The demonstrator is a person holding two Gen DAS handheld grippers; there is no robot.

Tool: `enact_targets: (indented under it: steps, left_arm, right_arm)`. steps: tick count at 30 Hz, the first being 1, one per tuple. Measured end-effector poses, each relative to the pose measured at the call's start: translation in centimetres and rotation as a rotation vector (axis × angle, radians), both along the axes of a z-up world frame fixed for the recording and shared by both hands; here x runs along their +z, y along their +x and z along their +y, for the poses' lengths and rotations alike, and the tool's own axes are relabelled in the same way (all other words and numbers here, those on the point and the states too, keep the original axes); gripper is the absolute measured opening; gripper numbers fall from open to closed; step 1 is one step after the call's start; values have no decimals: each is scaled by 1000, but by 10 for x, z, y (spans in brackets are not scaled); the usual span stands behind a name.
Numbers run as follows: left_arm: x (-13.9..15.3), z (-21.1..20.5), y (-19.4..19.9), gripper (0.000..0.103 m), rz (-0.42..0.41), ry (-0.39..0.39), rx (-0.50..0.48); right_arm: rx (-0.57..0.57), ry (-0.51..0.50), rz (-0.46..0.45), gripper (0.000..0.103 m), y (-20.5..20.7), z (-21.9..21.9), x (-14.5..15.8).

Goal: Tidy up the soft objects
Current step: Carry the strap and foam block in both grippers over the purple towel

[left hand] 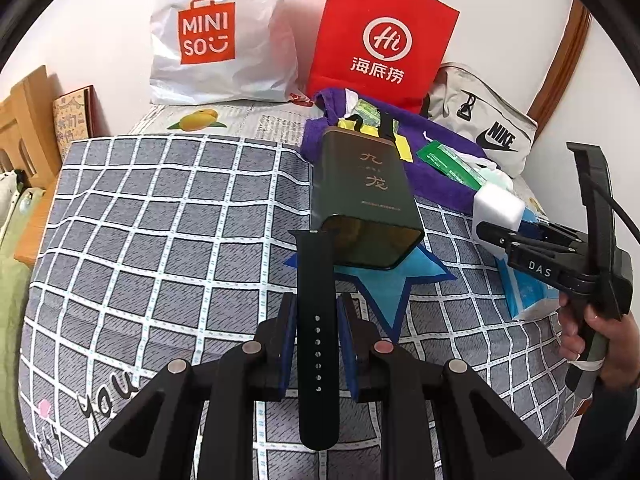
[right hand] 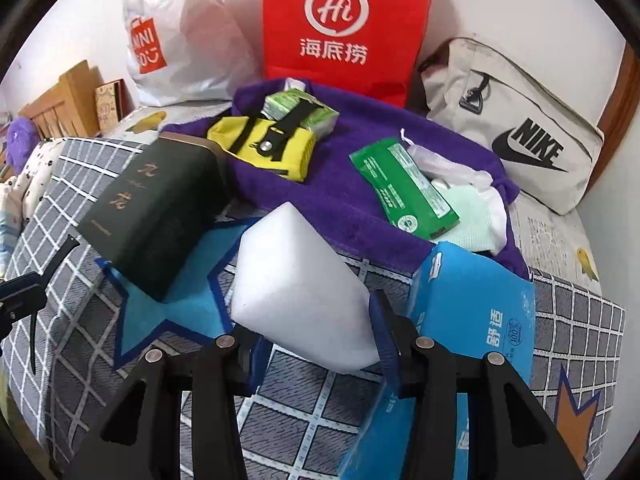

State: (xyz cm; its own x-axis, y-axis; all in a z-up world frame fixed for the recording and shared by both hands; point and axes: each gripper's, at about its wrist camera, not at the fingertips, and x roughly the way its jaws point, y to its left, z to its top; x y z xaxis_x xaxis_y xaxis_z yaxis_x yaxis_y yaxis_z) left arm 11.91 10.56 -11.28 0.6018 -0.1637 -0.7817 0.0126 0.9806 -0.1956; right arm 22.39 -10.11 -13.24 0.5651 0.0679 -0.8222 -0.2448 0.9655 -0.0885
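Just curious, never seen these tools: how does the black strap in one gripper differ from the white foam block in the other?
The black perforated watch strap is thin, flat and long; the white foam block is thick and chunky. The strap is dark with a row of holes; the block is plain white. The left gripper is shut narrowly on the strap, while the right gripper stands much wider around the block. Both sit above the checked bedspread.

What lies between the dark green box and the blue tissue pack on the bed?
The white foam block lies between the dark green box and the blue tissue pack, over the blue star. The right wrist view shows it.
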Motion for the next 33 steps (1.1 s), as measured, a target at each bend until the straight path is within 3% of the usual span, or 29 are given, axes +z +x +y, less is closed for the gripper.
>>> enact_targets:
  steps: [12,24,33]
  left_arm:
    - [33,-1,3,20,-49,37,9]
    - [58,-5,63,20,-91,37,9]
    - [67,-16,112,20,-102,35,-24]
  right_arm:
    - [28,66,-55,45,-8,-16,29]
    - [28,74,-116,45,17,-41,61]
    - [1,81,-125,45,54,-61,67]
